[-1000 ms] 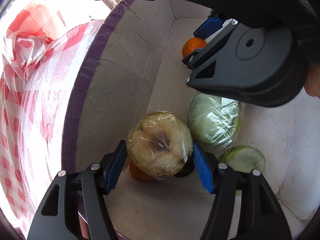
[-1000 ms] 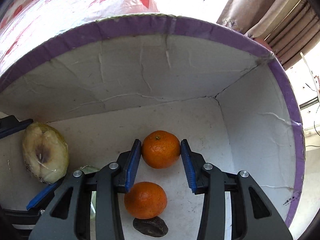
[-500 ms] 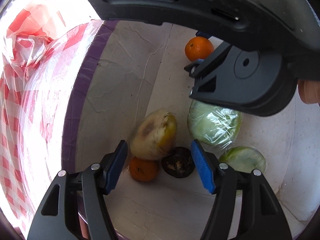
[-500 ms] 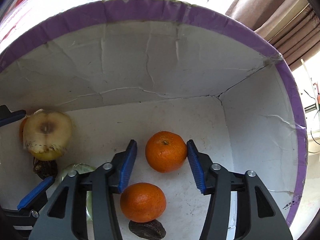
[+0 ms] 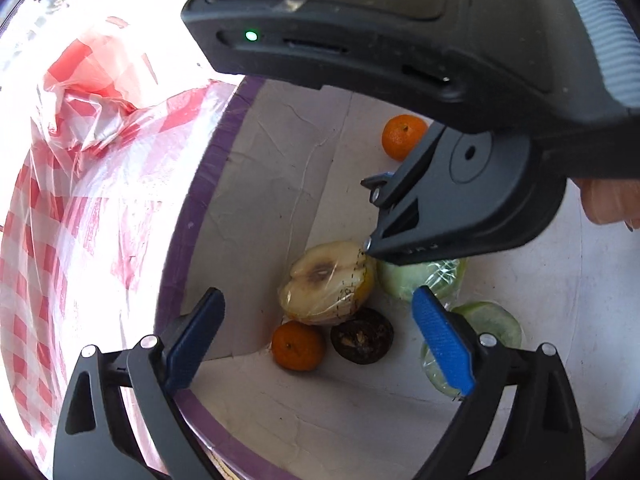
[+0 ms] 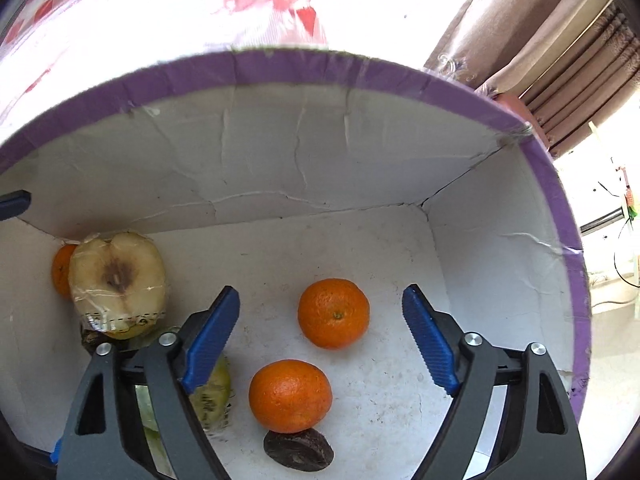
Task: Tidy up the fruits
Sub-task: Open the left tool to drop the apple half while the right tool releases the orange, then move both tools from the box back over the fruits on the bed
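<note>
A white box with a purple rim [image 5: 188,216] [image 6: 320,72] holds the fruit. A plastic-wrapped half apple [image 5: 326,284] [image 6: 116,284] rests against an orange [image 5: 298,346] [image 6: 60,270] and a dark brown fruit [image 5: 362,340] in one corner. Wrapped green fruit pieces [image 5: 424,278] lie beside it. An orange [image 6: 333,313] [image 5: 402,136] lies on the box floor, a second orange [image 6: 290,396] and another dark fruit [image 6: 298,450] nearer. My left gripper [image 5: 316,340] is open and empty above the apple. My right gripper [image 6: 320,340] is open and empty above the oranges.
A red-and-white checked plastic sheet [image 5: 72,200] [image 6: 120,20] lies outside the box. Brown curtains [image 6: 540,40] hang behind. The right gripper's black body [image 5: 440,80] fills the upper left wrist view; a fingertip [image 5: 608,200] shows at its right.
My left gripper let go of the wrapped apple, which dropped into the corner. My right gripper released its orange onto the box floor. Both grippers opened wide and pulled back upward.
</note>
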`<state>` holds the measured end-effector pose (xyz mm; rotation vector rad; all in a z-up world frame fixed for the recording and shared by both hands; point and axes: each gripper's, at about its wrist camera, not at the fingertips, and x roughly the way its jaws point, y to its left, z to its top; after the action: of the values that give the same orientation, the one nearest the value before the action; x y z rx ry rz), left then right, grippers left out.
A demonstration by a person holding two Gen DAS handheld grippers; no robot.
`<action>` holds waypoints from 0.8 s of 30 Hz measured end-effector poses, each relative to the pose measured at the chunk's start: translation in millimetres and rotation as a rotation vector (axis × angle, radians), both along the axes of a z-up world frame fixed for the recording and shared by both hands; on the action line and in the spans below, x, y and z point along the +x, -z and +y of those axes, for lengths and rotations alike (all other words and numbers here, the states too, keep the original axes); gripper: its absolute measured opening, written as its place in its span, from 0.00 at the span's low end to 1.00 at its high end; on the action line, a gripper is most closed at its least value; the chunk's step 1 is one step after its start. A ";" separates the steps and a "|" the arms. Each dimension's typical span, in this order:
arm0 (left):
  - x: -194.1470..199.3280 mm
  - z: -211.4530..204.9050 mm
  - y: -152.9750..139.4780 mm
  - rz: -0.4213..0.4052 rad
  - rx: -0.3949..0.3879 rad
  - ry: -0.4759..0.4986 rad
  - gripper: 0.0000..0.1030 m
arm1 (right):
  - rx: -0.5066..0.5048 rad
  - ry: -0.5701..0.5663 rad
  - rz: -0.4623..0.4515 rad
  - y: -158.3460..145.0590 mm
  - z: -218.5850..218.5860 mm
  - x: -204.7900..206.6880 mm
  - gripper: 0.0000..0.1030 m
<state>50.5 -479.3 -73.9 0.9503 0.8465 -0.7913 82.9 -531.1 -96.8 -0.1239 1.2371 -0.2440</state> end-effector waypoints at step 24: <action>-10.8 87.2 -83.1 -0.044 -0.355 -0.092 0.92 | -0.011 0.073 -0.324 -100.8 28.4 -41.9 0.84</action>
<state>39.7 -392.1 9.2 0.6079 0.6779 -0.8058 41.0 -502.7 4.0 -0.0458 0.9193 -0.3209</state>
